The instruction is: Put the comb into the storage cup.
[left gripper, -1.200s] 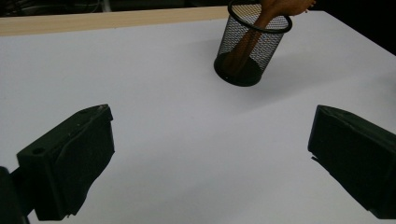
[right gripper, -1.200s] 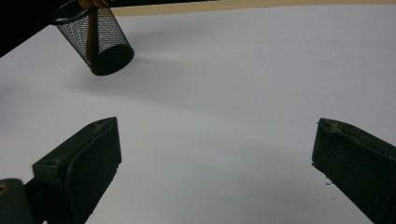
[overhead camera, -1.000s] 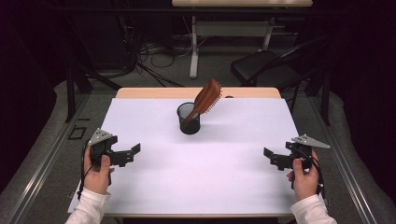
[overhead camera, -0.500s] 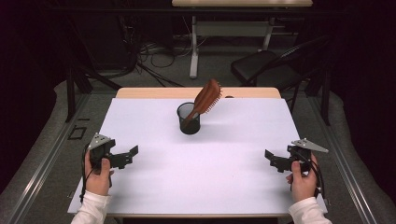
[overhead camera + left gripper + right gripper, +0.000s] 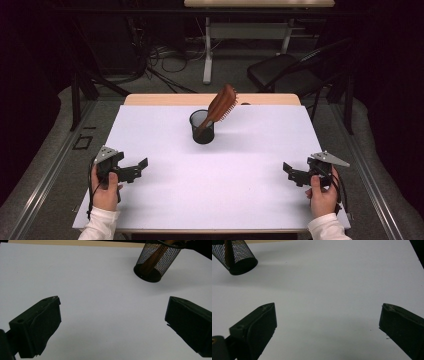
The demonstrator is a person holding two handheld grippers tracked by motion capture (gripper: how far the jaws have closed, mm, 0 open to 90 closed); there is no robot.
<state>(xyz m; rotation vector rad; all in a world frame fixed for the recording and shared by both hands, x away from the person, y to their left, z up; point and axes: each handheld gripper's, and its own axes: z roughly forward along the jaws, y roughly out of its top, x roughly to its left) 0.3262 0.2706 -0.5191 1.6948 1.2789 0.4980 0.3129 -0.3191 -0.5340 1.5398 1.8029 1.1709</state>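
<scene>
Both grippers have drawn back toward the table's [image 5: 165, 210] near edge: left gripper [image 5: 140, 166] and right gripper [image 5: 288, 171] gape wide, empty, leaving the hairbrush [image 5: 220, 106] propped handle-down in the mesh cup [image 5: 202, 133].

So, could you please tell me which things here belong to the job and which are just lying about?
Job: hairbrush; mesh cup holding it; left tongs and right tongs, both open.
Lying about: chair; floor cables.

Bright table [image 5: 250, 170], dark surroundings, perhaps slightly soft
</scene>
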